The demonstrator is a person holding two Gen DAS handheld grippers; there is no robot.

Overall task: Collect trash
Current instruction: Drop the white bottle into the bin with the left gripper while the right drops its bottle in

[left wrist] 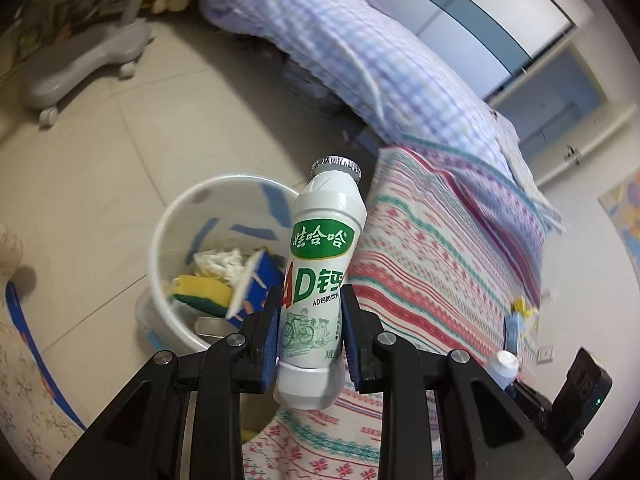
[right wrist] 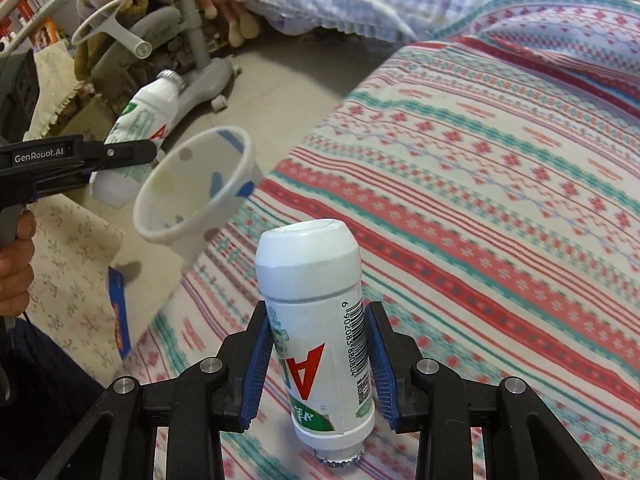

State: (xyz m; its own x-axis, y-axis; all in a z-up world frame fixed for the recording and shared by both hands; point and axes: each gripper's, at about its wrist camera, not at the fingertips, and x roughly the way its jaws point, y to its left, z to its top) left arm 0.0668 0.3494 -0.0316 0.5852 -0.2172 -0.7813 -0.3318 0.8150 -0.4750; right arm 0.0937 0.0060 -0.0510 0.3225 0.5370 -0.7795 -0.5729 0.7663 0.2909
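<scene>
My left gripper [left wrist: 310, 334] is shut on a white AD calcium milk bottle [left wrist: 320, 280], foil cap up, held above and just right of a white trash bin [left wrist: 188, 216]. The bin holds a yellow-green sponge [left wrist: 204, 290], crumpled tissue and a blue carton. In the right wrist view the left gripper [right wrist: 132, 152] holds that bottle [right wrist: 140, 120] beside the bin [right wrist: 192, 196]. My right gripper [right wrist: 320, 364] is shut on a second white bottle [right wrist: 320, 320], upside down, its foil cap toward the striped bedspread [right wrist: 480, 200].
A checked blue quilt [left wrist: 340, 48] hangs over the bed. A grey wheeled chair base [left wrist: 80, 64] stands on the tiled floor [left wrist: 100, 152] beyond the bin. A floral cloth [right wrist: 76, 264] with a blue strap lies at the left. The right gripper with its bottle shows at the left wrist view's edge [left wrist: 506, 364].
</scene>
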